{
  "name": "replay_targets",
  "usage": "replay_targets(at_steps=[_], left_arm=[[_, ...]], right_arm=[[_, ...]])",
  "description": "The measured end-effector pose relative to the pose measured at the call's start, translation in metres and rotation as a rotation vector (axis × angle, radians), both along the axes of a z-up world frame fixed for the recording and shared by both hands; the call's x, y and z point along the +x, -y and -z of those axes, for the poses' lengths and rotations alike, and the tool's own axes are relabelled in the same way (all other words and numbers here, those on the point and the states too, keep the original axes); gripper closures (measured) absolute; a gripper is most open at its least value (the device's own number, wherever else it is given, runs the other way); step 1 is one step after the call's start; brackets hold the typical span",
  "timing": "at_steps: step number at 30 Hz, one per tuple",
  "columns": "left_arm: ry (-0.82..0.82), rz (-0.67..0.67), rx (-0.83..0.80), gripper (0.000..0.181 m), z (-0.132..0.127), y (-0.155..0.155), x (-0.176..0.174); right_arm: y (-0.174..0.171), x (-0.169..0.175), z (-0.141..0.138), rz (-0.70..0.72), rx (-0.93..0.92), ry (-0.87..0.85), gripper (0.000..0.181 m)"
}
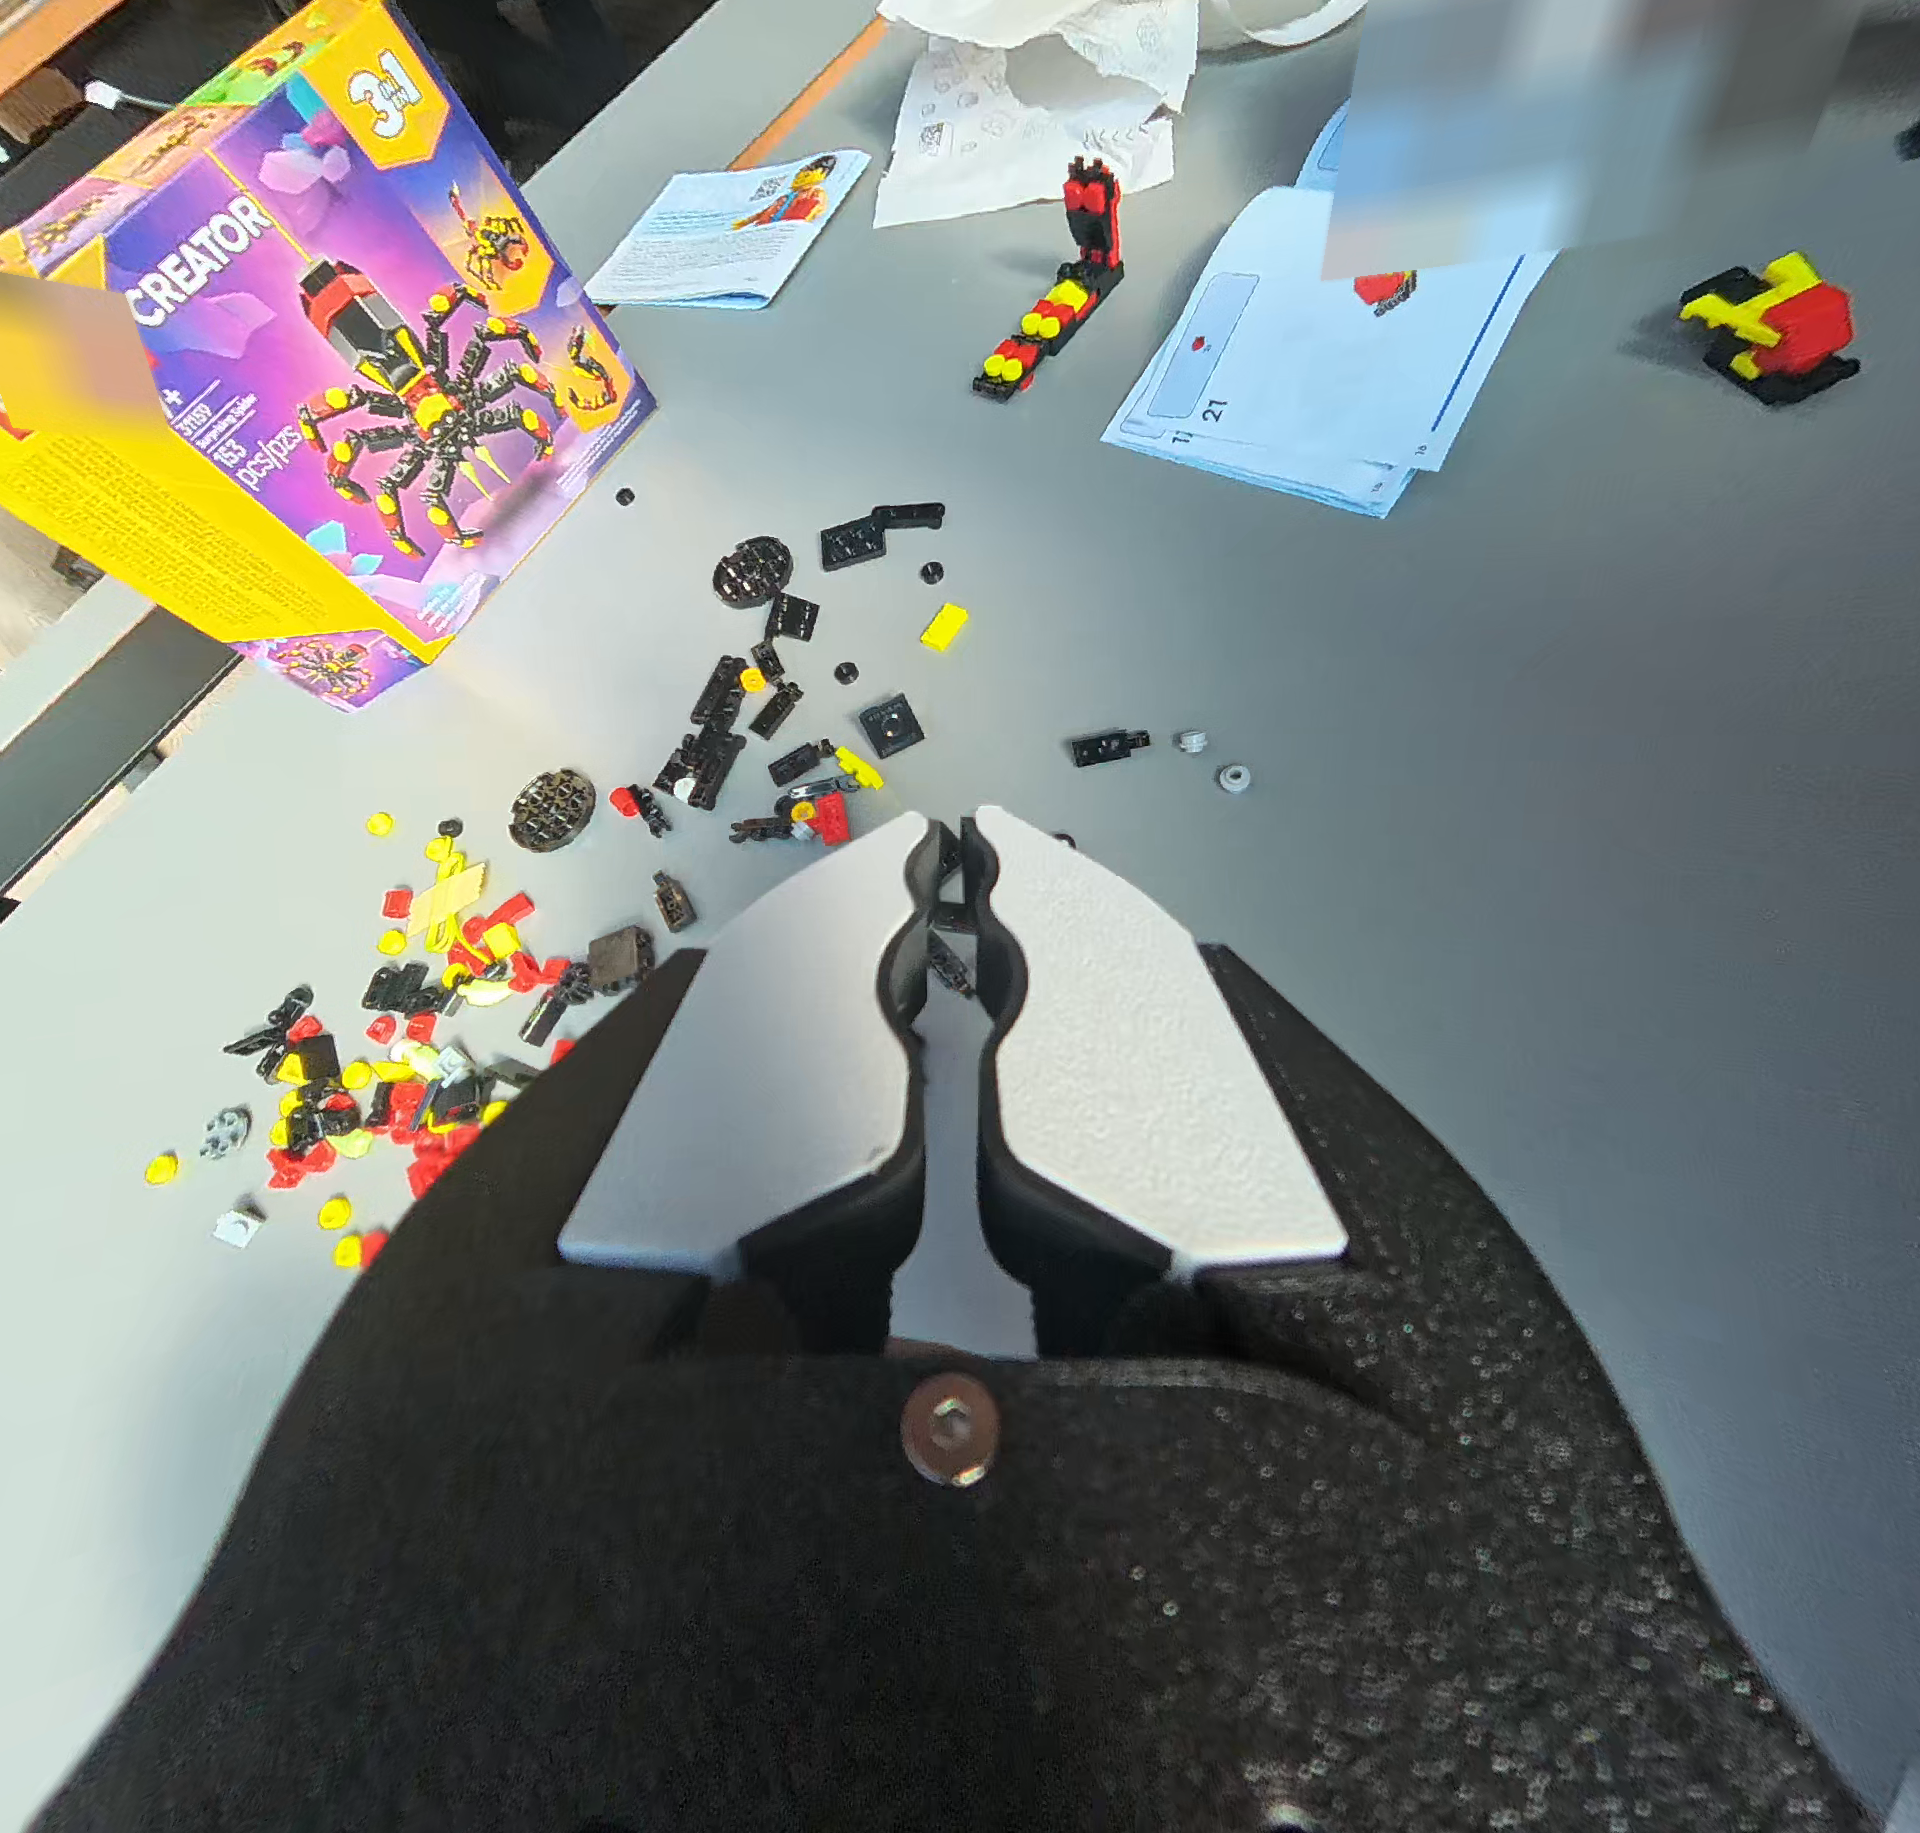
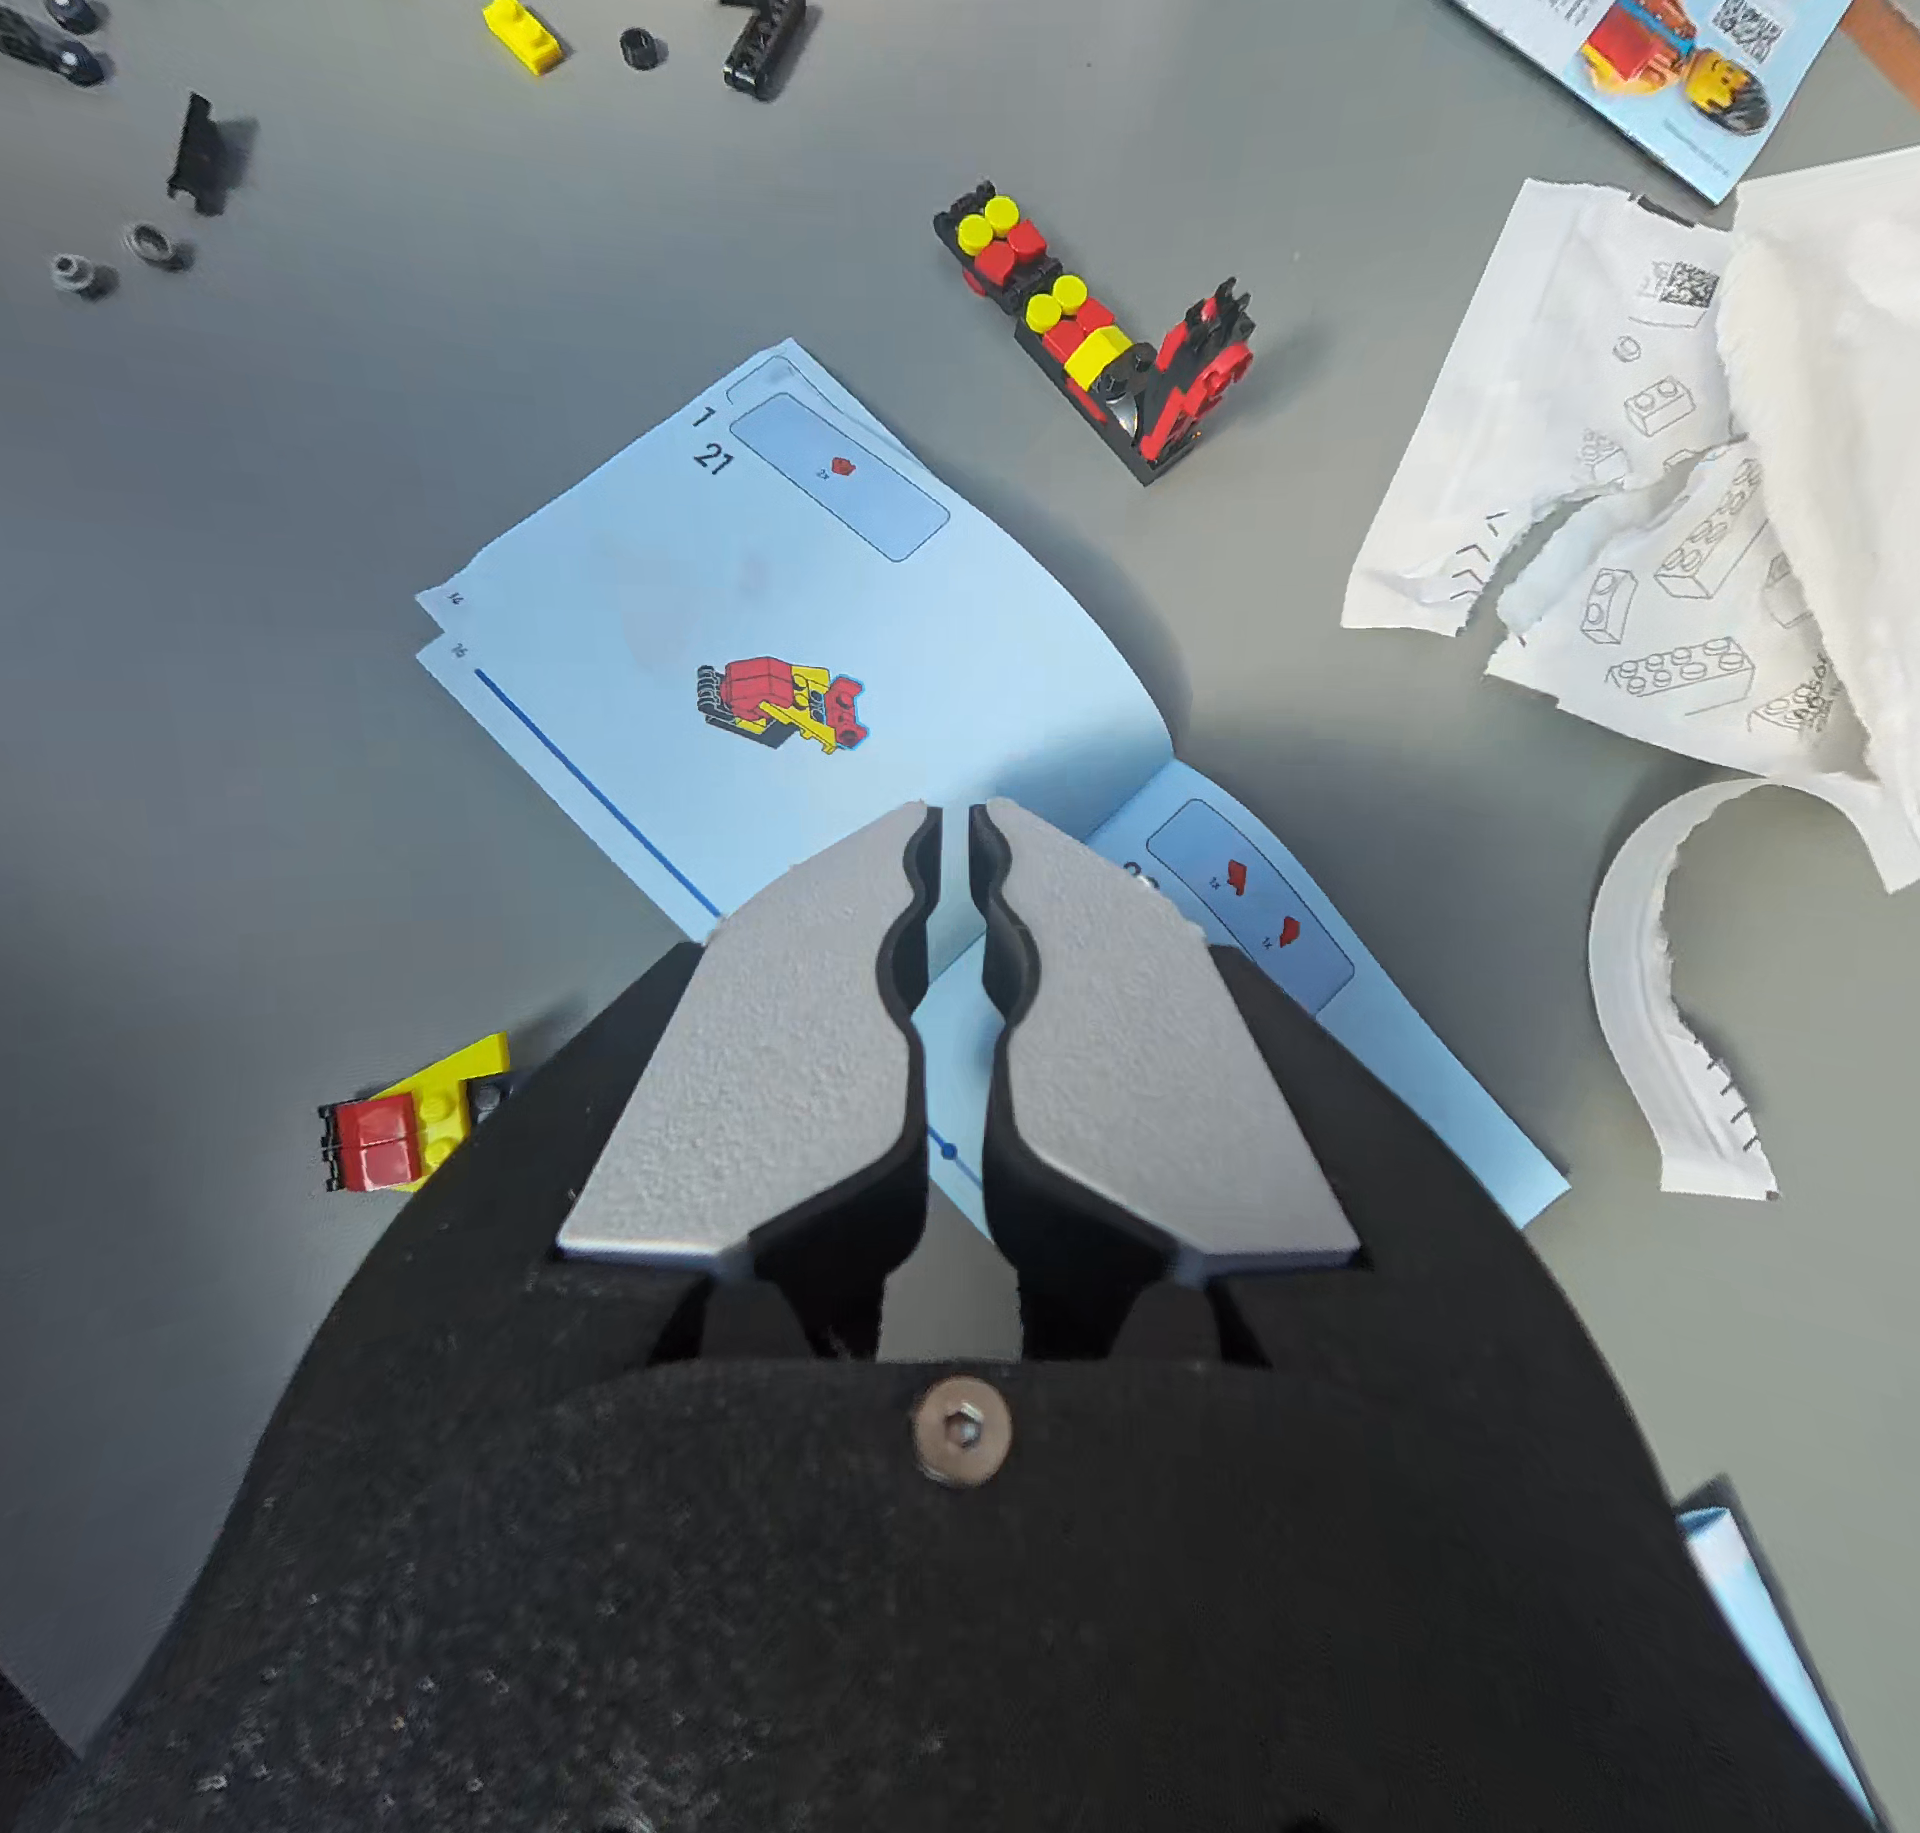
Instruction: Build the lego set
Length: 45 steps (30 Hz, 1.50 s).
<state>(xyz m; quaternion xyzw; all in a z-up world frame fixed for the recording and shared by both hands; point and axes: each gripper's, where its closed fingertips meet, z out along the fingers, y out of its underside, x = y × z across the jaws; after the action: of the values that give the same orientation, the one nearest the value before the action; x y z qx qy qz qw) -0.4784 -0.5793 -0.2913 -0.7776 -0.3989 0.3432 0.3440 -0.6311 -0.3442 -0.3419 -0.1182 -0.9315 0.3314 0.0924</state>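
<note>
My left gripper (image 1: 952,827) is shut on a small black Lego piece (image 1: 948,957) that shows in the gap between its fingers, just right of the scattered pieces. My right gripper (image 2: 956,809) is shut and empty above the open light-blue instruction booklet (image 2: 831,588). An L-shaped black, red and yellow sub-build (image 2: 1101,339) stands beyond the booklet, and also shows in the left wrist view (image 1: 1049,297). A small red, yellow and black sub-build (image 2: 410,1118) lies left of the right gripper, and shows far right in the left wrist view (image 1: 1777,329).
The set's box (image 1: 312,360) stands at the left. Loose red, yellow and black pieces (image 1: 416,1035) and black plates (image 1: 769,682) lie between the box and my left gripper. A yellow plate (image 1: 943,628), torn white paper bags (image 2: 1662,495) and a leaflet (image 2: 1662,27) lie on the grey table (image 1: 1455,744). The left gripper's tips are roughly 30 cm from the right gripper's. From my left tips it is roughly 15 cm to the yellow plate (image 1: 943,628); from my right, 20 cm. It is also in sight in the right wrist view (image 2: 511,21).
</note>
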Motion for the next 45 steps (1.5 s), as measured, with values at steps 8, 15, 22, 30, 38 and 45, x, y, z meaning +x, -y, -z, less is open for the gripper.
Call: replay_targets(at_steps=[8, 15, 22, 30, 38, 45], left_arm=[[-0.062, -0.048, -0.052, 0.170, 0.030, 0.003, 0.050], [-0.163, -0.041, -0.016, 0.167, 0.030, 0.011, 0.043], [-0.118, -0.110, -0.102, 0.167, 0.042, 0.040, 0.044], [-0.180, -0.143, -0.071, 0.167, 0.033, 0.054, 0.038], [-0.156, -0.087, -0.054, 0.167, 0.040, 0.052, 0.037], [-0.137, -0.065, -0.018, 0.167, 0.042, 0.053, 0.037]], right_arm=[[0.073, 0.052, -0.063, -0.183, -0.250, 0.019, 0.169], [0.220, 0.066, -0.058, -0.440, -0.250, 0.024, 0.167], [0.334, 0.051, 0.011, -0.621, -0.028, -0.058, 0.178], [0.363, 0.061, 0.017, -0.752, -0.033, -0.034, 0.174], [0.385, 0.075, 0.024, -0.885, -0.027, -0.079, 0.167], [0.387, 0.082, 0.026, -0.919, 0.012, -0.005, 0.180]])
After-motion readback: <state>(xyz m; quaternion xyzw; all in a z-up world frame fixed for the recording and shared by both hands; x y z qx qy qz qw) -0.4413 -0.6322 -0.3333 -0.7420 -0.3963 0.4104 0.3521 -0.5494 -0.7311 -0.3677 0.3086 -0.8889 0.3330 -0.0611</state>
